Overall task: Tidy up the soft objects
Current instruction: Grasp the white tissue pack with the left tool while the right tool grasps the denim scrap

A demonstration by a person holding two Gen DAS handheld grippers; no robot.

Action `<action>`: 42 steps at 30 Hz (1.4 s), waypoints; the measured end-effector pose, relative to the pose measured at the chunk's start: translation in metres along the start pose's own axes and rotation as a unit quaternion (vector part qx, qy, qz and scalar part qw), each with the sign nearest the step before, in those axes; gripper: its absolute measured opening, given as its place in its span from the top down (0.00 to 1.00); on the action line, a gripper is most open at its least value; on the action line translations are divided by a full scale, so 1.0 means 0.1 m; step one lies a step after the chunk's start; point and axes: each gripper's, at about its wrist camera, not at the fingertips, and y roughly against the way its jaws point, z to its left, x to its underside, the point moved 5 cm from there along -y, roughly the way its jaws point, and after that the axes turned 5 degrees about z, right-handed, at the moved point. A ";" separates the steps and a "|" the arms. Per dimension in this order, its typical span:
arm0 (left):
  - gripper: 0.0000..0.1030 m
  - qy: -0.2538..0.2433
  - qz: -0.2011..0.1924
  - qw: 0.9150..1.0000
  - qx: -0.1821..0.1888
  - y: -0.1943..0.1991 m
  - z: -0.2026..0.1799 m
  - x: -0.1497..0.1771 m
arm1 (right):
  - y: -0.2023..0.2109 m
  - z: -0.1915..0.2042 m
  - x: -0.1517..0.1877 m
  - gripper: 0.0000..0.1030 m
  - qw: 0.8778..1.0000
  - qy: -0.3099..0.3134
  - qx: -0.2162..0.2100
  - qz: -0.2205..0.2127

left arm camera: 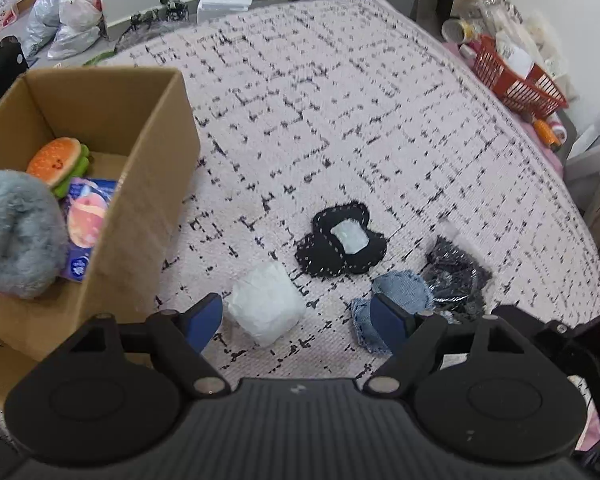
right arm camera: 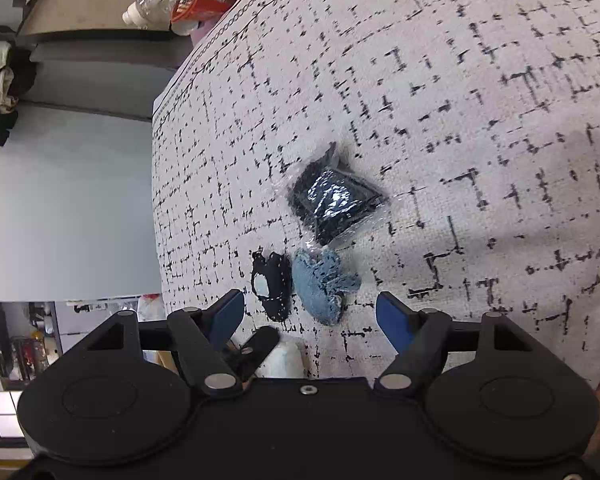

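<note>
My left gripper (left arm camera: 300, 322) is open and empty, hovering over a white soft packet (left arm camera: 266, 306) that lies between its blue pads. Beyond it lie a black stitched pouch (left arm camera: 342, 242), a blue denim piece (left arm camera: 396, 300) and a dark item in clear plastic (left arm camera: 458, 276). A cardboard box (left arm camera: 140, 200) at left holds a burger plush (left arm camera: 60, 164), a grey fluffy item (left arm camera: 14, 234) and a purple packet (left arm camera: 86, 222). My right gripper (right arm camera: 310, 316) is open and empty above the denim piece (right arm camera: 320, 280), with the black pouch (right arm camera: 274, 284) and the plastic-wrapped item (right arm camera: 334, 200) close by.
All lies on a white rug with black dashes (left arm camera: 340, 100). A red basket (left arm camera: 516, 80) with bottles stands at the rug's far right edge. Filled plastic bags (left arm camera: 68, 20) and a white box (left arm camera: 226, 2) sit on the floor beyond.
</note>
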 end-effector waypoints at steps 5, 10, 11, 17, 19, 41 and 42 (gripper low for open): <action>0.28 -0.011 0.013 1.000 -0.017 -0.16 0.02 0.00 | -0.05 0.03 -0.01 0.29 1.000 0.004 0.005 0.001; 0.58 -0.018 0.034 0.999 -0.030 -0.33 0.07 0.01 | -0.14 0.03 -0.01 0.29 1.000 0.011 0.018 0.002; 0.61 -0.010 0.032 0.999 -0.033 -0.34 0.10 0.01 | -0.16 0.03 0.00 0.29 1.000 0.013 0.021 0.002; 0.67 -0.003 0.015 1.000 -0.014 -0.33 0.13 -0.07 | -0.29 0.06 0.00 0.29 0.999 0.020 0.039 0.003; 0.68 -0.003 0.015 1.000 -0.006 -0.33 0.14 -0.08 | -0.36 0.09 0.01 0.30 0.999 0.025 0.044 0.005; 0.68 0.017 -0.008 0.998 0.064 0.05 0.20 -0.13 | -0.51 0.32 0.11 0.82 0.992 0.098 0.079 -0.011; 0.68 0.015 -0.013 0.998 0.066 0.10 0.20 -0.13 | -0.48 0.34 0.12 0.82 0.992 0.101 0.073 -0.011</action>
